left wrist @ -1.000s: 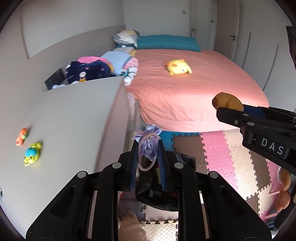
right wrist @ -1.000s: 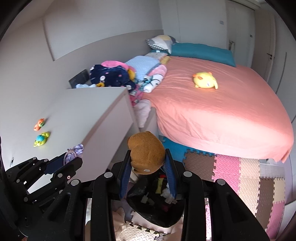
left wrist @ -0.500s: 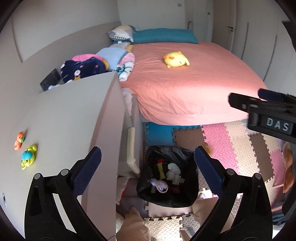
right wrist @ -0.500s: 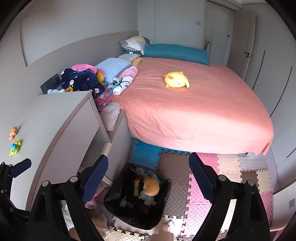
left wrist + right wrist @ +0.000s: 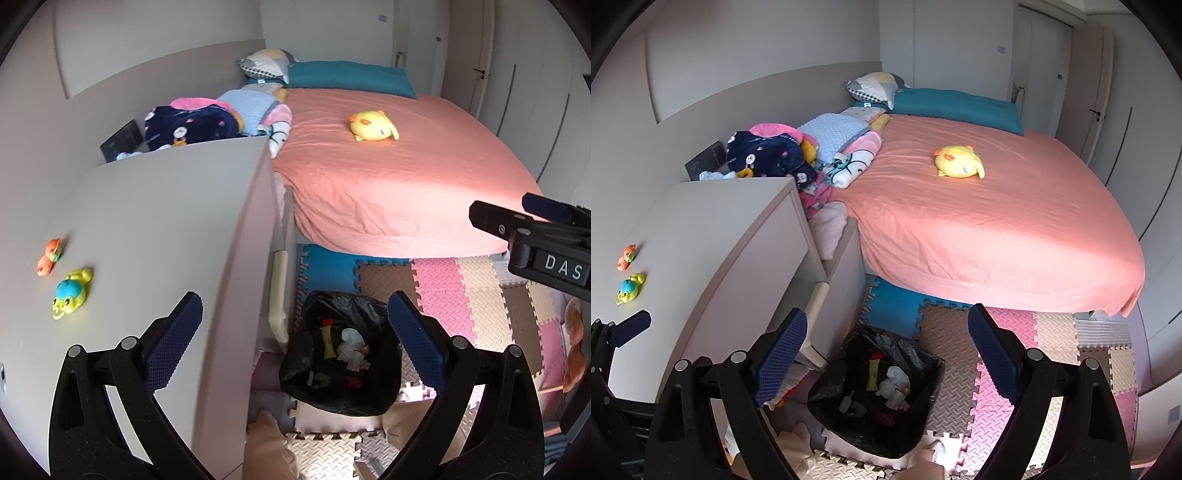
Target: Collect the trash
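Right hand-held gripper (image 5: 887, 349) spread wide, nothing between the blue pads (image 5: 781, 354), poised over a black-lined trash bin (image 5: 877, 391) on the foam floor mat (image 5: 997, 387). Bin partly filled: a yellow wrapper (image 5: 873, 373), white crumpled scraps (image 5: 895, 386), other dark bits hard to tell apart. Left hand-held gripper (image 5: 618, 334) showing at the left edge, over the worktop (image 5: 701, 251). On that worktop, an orange toy (image 5: 627, 256) and just beside it a yellow-and-blue toy (image 5: 629, 288). Beyond, a bed (image 5: 997, 229) under a salmon sheet, with a yellow plush (image 5: 958, 161) lying on top and a teal pillow (image 5: 956, 105) at the head. Folded clothes and blankets (image 5: 798, 151) heaped along the bed's left side.
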`<action>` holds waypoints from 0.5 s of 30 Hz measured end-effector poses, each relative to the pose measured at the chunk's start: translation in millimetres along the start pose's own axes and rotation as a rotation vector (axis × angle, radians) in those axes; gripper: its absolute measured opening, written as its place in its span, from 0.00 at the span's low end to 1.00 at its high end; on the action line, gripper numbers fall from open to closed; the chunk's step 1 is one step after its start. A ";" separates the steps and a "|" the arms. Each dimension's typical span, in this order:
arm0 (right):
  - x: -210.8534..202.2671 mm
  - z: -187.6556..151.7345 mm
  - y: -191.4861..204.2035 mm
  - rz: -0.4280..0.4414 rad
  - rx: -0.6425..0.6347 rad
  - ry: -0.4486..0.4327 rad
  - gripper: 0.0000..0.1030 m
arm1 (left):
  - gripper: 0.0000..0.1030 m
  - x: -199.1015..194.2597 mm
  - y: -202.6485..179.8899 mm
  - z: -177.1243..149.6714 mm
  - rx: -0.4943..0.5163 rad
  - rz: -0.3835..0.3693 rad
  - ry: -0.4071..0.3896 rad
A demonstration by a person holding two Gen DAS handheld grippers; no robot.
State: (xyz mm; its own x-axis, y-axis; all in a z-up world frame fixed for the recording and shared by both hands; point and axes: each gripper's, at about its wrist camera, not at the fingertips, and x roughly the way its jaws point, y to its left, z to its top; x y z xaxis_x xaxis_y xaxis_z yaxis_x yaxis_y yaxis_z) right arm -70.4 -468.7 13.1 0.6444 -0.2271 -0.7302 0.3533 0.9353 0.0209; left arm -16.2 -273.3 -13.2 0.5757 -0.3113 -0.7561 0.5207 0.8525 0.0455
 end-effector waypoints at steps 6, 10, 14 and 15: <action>2.6 2.9 26.5 0.024 -0.033 0.000 0.86 | 0.94 -3.7 28.6 -5.1 -0.054 0.030 0.000; 5.2 5.9 47.9 0.053 -0.058 -0.004 0.86 | 0.94 -7.0 49.4 -8.2 -0.086 0.054 -0.004; 8.5 8.3 67.3 0.076 -0.082 -0.003 0.86 | 0.94 -8.4 68.1 -9.9 -0.108 0.077 -0.006; 9.9 9.3 72.3 0.082 -0.086 -0.002 0.86 | 0.94 -8.9 74.2 -10.5 -0.116 0.085 -0.006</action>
State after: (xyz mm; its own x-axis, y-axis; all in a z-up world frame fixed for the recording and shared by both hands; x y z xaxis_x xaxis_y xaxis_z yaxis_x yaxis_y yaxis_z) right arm -32.1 -405.9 13.8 0.6702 -0.1496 -0.7269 0.2399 0.9706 0.0215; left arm 10.8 -202.9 -9.9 0.6185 -0.2382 -0.7489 0.3936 0.9187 0.0328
